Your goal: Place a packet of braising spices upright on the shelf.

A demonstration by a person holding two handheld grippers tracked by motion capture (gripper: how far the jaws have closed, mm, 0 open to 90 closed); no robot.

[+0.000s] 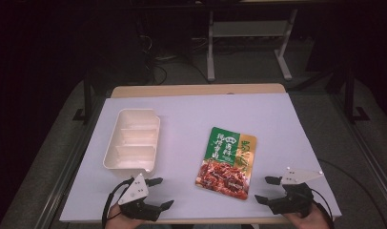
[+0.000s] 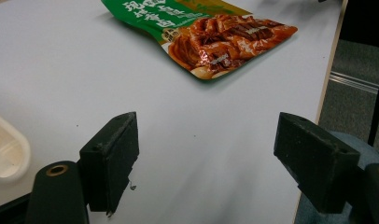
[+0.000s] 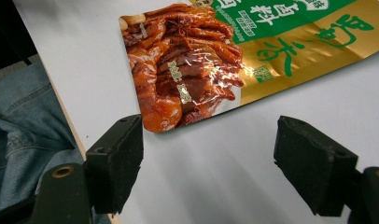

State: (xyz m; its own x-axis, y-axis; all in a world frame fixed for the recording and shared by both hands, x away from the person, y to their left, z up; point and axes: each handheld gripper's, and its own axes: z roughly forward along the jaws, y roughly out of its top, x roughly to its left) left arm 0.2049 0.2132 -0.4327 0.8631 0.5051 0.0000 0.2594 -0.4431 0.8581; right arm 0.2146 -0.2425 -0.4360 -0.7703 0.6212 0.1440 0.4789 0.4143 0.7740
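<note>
Food pouch [image 1: 227, 162], green-gold label with Chinese characters; left gripper [image 1: 161, 192] and right gripper [image 1: 266, 189] both spread, empty.

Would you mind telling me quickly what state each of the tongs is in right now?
Left tongs: open, holding nothing, near the white plastic compartment tray.
Right tongs: open, holding nothing, beside the green and gold foil food pouch.

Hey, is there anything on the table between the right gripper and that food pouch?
Nothing visible. The right gripper, jaws open, sits just beside the food pouch with bare table between them; the white tray lies off on the far side.
</note>
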